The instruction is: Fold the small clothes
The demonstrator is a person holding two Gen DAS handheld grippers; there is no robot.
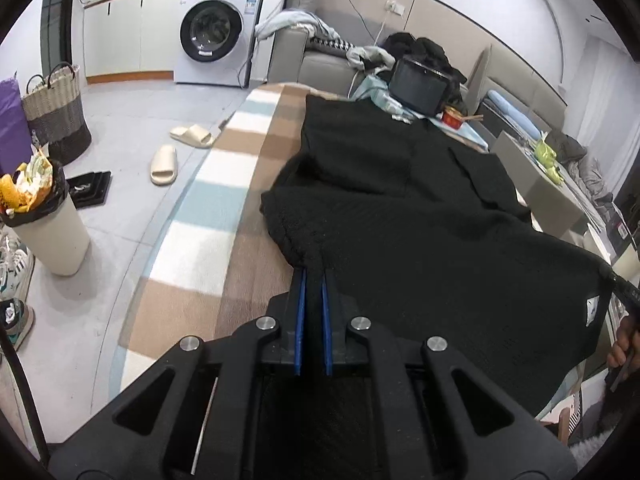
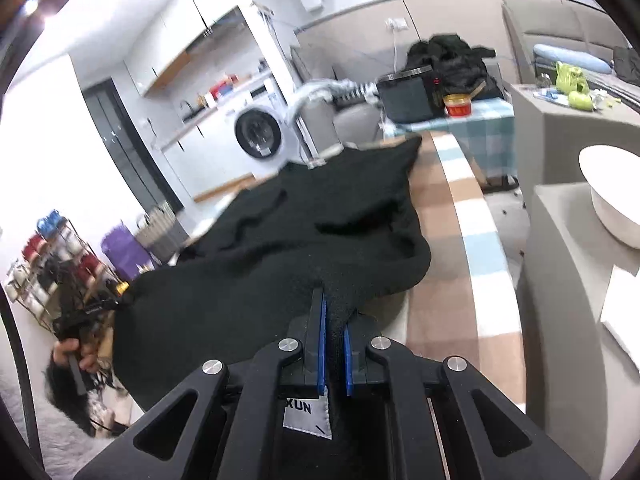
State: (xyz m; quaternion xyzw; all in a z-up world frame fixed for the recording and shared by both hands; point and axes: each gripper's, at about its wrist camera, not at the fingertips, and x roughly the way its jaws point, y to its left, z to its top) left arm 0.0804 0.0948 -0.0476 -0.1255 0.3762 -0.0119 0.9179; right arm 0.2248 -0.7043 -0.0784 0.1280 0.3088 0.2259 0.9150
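A black knit garment [image 1: 400,208] lies stretched along a checked brown, white and blue blanket [image 1: 224,168]. My left gripper [image 1: 314,276] is shut on the garment's near edge, cloth pinched between the blue pads. My right gripper [image 2: 334,304] is shut on the garment [image 2: 300,232] at the other near corner, and a white label [image 2: 308,416] hangs below its jaws. The near edge is lifted between the two grippers. The right gripper also shows at the right edge of the left wrist view [image 1: 624,288].
A black box [image 1: 420,88] and a red tub [image 1: 454,118] stand at the blanket's far end. Washing machine [image 1: 216,32], slippers [image 1: 164,164], a basket [image 1: 56,112] and a full bin [image 1: 44,216] are on the floor to the left. A white bowl [image 2: 616,196] sits on a grey block to the right.
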